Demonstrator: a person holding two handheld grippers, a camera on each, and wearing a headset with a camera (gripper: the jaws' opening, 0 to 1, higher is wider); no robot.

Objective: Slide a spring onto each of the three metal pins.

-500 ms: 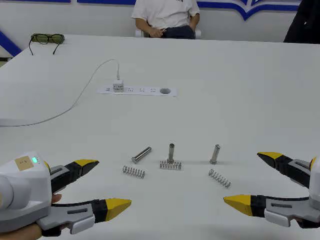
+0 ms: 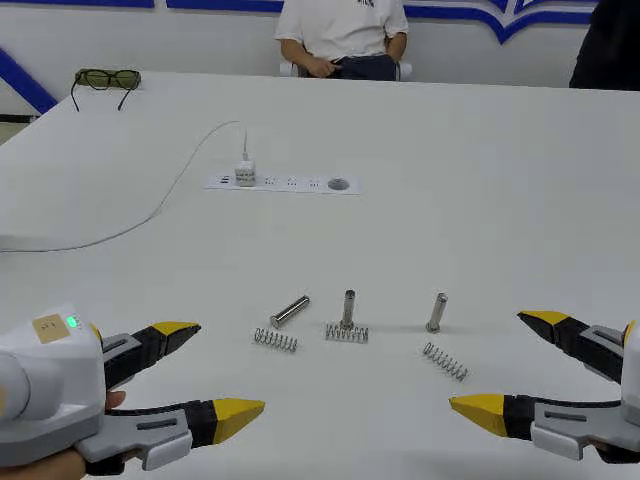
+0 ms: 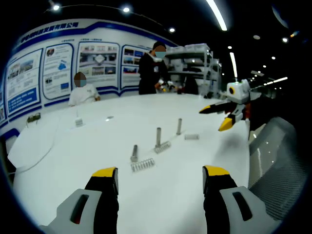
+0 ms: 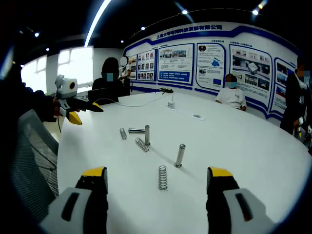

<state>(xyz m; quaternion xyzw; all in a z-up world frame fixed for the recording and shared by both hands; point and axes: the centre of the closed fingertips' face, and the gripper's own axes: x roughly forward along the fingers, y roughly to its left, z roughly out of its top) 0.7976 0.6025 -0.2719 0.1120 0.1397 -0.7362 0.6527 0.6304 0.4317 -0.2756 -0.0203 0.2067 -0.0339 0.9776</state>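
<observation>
White desk (image 2: 520, 200) stretches wide and mostly bare toward a seated person (image 2: 340, 30) at its far edge, with a power strip (image 2: 285, 184) lying midway. Near the front sit the three metal pins: the left pin (image 2: 289, 311) lies on its side, while the middle pin (image 2: 348, 306) and the right pin (image 2: 437, 311) stand upright. One spring lies by each: the left spring (image 2: 275, 340) just in front of the lying pin, the middle spring (image 2: 347, 333) at the foot of its pin and seemingly touching it, the right spring (image 2: 444, 361) a little apart from its pin. No spring is on a pin yet. The left gripper (image 2: 222, 366) and right gripper (image 2: 490, 360) hover low at either side, jaws spread wide and empty. The risks, as I judge them: the lying pin may roll if nudged, reaching for the middle spring could topple its pin, and a thin round spring pinched off-centre could squirt from the jaws or roll away across the smooth desk.
</observation>
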